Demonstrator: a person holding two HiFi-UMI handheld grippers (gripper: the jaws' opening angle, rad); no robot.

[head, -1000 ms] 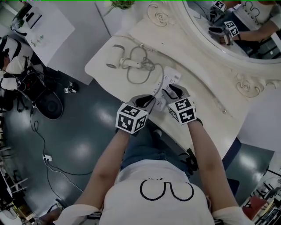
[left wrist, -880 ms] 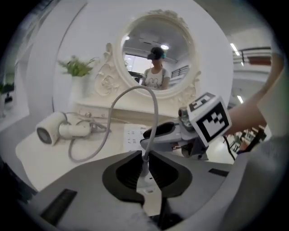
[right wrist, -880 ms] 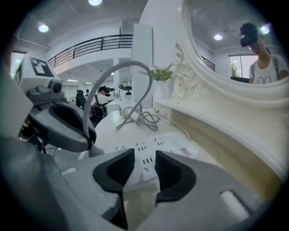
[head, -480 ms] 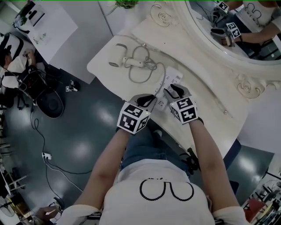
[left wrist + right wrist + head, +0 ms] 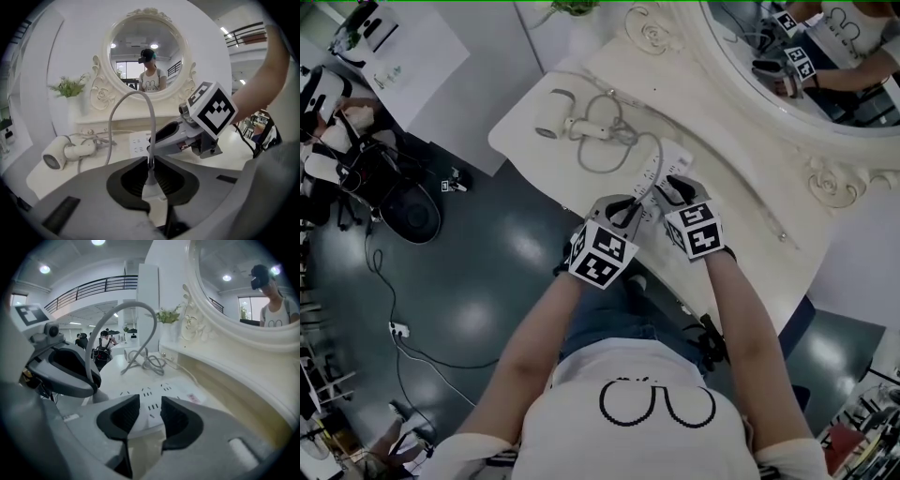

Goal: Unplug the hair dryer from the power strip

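A white hair dryer (image 5: 565,126) lies at the far left end of the white dressing table (image 5: 741,197), with its grey cord (image 5: 651,159) looping back toward me. My left gripper (image 5: 150,171) is shut on the cord's white plug (image 5: 152,188), held just left of the white power strip (image 5: 664,172). No plug shows in the strip's sockets (image 5: 149,405). Both jaws of my right gripper (image 5: 150,413) are closed on the near end of the power strip (image 5: 154,401). The two grippers sit side by side, left gripper (image 5: 628,210) and right gripper (image 5: 669,189).
An oval mirror (image 5: 811,52) in an ornate white frame backs the table. A potted plant (image 5: 70,88) stands at the far left corner. The table's front edge (image 5: 546,192) drops to a dark floor with cables (image 5: 394,333) and a seated person (image 5: 333,117).
The left gripper has rolled about its own axis, and its marker cube now sits further right and closer to the right gripper. The right gripper has stayed on the strip.
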